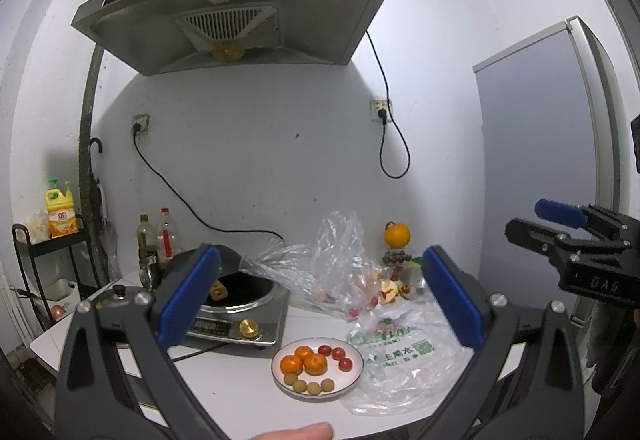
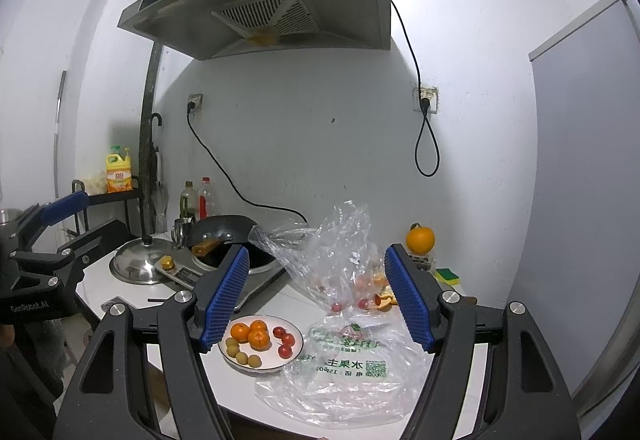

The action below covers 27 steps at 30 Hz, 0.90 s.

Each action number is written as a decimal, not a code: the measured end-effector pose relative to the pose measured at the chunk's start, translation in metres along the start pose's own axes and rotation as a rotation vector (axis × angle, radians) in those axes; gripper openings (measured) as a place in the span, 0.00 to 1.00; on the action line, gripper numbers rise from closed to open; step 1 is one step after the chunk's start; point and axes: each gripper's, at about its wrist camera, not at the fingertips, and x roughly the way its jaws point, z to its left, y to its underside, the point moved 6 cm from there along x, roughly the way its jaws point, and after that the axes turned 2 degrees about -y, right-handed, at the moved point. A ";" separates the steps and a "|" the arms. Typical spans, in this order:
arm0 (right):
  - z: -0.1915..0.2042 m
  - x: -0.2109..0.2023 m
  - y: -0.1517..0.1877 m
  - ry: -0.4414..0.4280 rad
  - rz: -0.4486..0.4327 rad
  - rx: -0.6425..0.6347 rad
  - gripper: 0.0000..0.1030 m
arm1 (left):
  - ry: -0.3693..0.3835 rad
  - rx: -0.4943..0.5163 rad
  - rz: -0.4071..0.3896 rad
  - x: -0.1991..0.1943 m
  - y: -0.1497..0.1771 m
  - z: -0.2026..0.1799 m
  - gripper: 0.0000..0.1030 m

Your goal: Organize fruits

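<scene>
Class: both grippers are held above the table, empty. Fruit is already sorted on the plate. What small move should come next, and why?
Probably lower the open right gripper toward the clear plastic bag: red fruits remain inside it, while the plate has free room beside its sorted groups.

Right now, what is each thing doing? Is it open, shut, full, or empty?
Left claw: open, holding nothing.
Right claw: open, holding nothing.
Plate: holds three oranges, three red fruits and four small yellow-green fruits, sorted in groups.
Printed plastic bag: lying crumpled beside the plate.
Clear plastic bag: open, standing up, a few fruits inside.
Wok: uncovered on the cooker.
Pot lid: off, resting on the counter.
Big orange: sitting on a jar.
</scene>
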 end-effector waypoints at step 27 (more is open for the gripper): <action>0.000 -0.001 0.000 0.000 0.001 -0.001 0.72 | 0.005 0.001 0.000 -0.001 0.001 0.000 0.99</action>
